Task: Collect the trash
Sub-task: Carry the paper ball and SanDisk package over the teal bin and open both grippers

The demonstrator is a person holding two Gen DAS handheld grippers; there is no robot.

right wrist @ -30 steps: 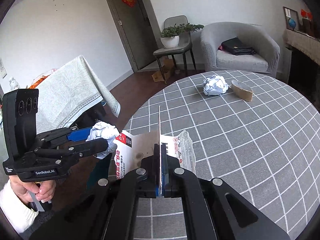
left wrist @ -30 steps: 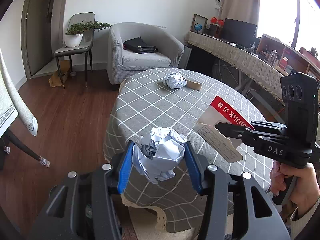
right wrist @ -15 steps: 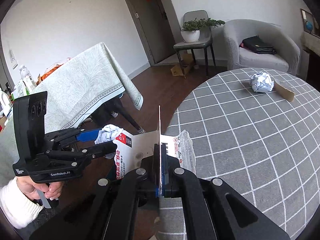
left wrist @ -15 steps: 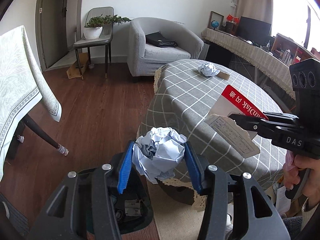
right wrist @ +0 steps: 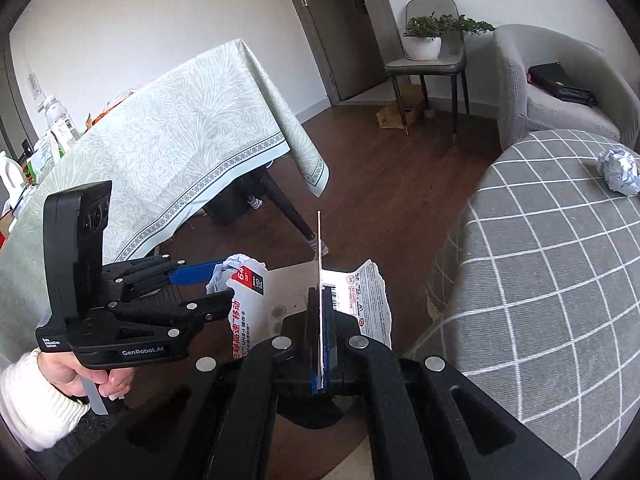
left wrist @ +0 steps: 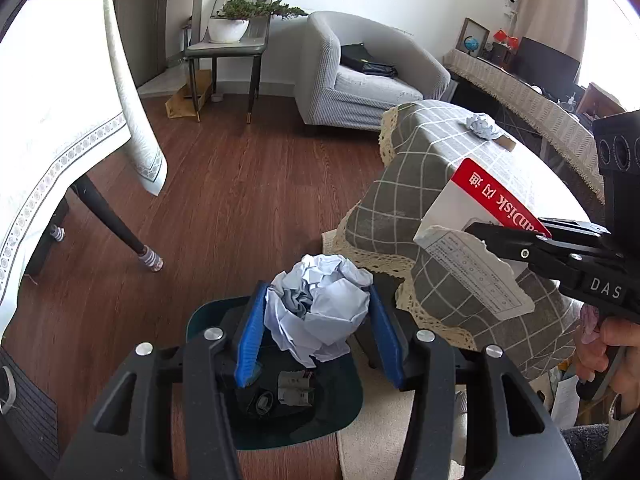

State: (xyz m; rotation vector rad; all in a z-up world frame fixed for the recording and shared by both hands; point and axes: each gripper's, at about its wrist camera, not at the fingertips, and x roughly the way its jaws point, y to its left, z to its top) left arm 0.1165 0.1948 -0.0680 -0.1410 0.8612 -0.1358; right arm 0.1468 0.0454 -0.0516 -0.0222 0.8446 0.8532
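Over the bin (left wrist: 276, 396), our left tongs (left wrist: 316, 328) pinch a paper ball (left wrist: 318, 314); our right tongs (right wrist: 321, 312) clamp a torn card pack (right wrist: 272, 300) beside it. Best to centre each above the bin before letting go.

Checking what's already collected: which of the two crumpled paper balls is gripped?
The crumpled white paper ball between the left gripper pads, above the dark green bin; the other ball lies on the checked tablecloth.
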